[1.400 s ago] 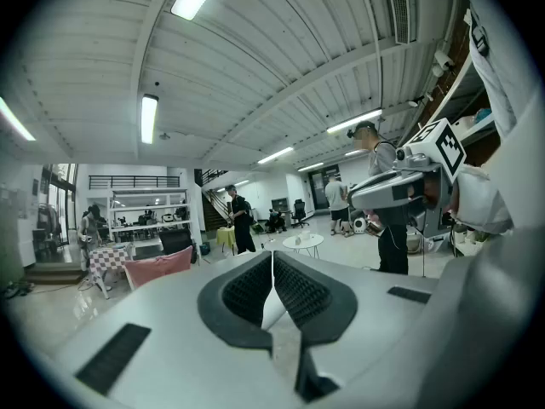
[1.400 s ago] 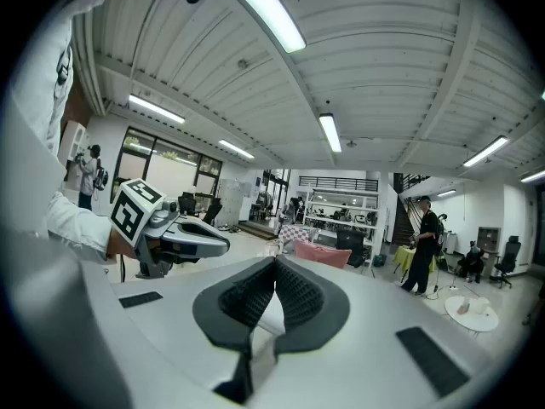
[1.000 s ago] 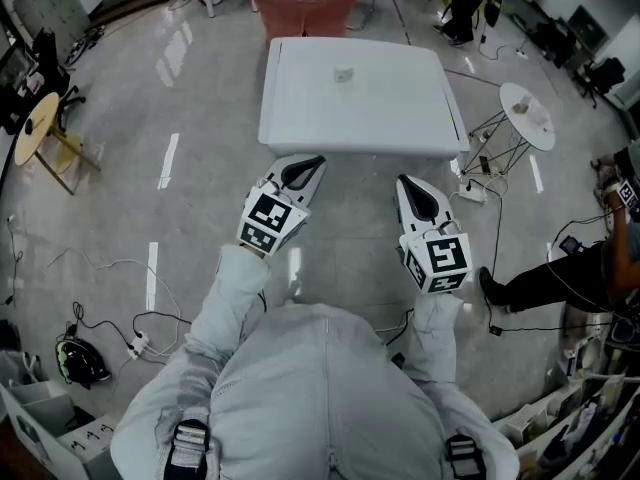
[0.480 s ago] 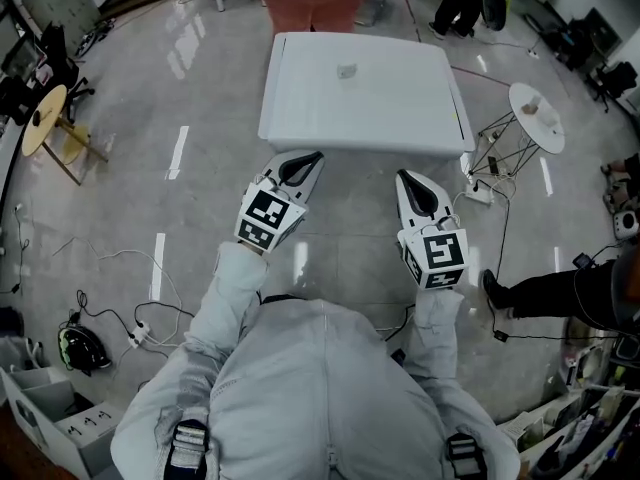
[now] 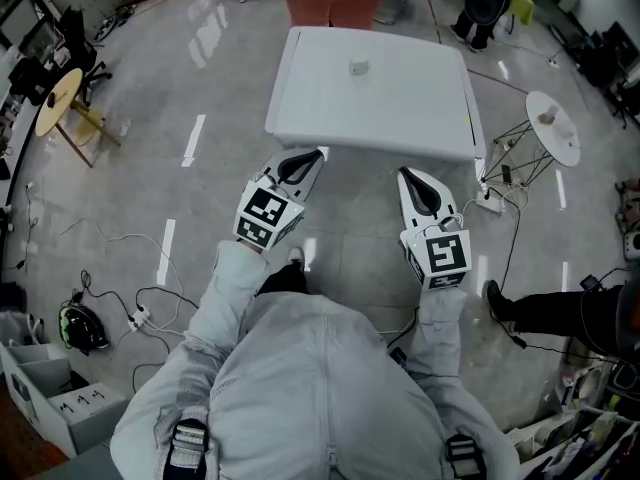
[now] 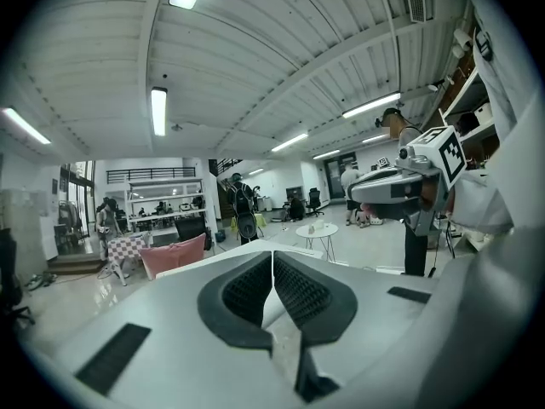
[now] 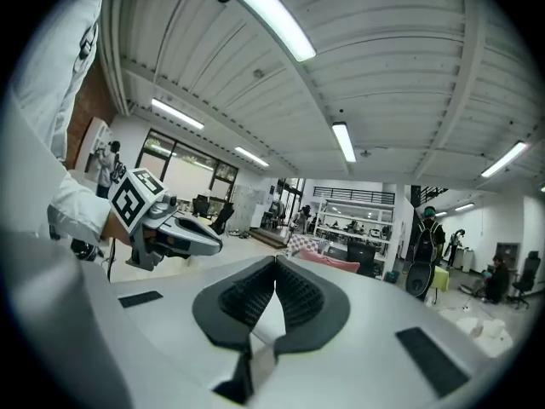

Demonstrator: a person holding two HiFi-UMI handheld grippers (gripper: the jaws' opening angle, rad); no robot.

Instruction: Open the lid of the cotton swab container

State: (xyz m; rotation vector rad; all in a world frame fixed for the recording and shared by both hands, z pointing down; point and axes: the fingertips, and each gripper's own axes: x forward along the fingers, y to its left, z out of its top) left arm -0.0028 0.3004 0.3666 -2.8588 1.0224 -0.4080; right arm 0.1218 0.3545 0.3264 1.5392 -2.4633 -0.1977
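Note:
A small pale cotton swab container stands on the far half of a white table in the head view. My left gripper is held just short of the table's near edge, its jaws shut on nothing. My right gripper hovers beside it, a little farther from the edge, also shut and empty. Both point toward the table. In the left gripper view the jaws meet tip to tip, and the right gripper shows at the right. The right gripper view shows its jaws shut too.
A pink chair stands behind the table. A small round white side table stands to the right, with cables and a power strip on the floor below it. A person's leg is at the right. Boxes sit at the lower left.
The view has shifted slightly, so the table now sits a little more to the right and nearer. Both grippers keep the same pose, shut, in front of me.

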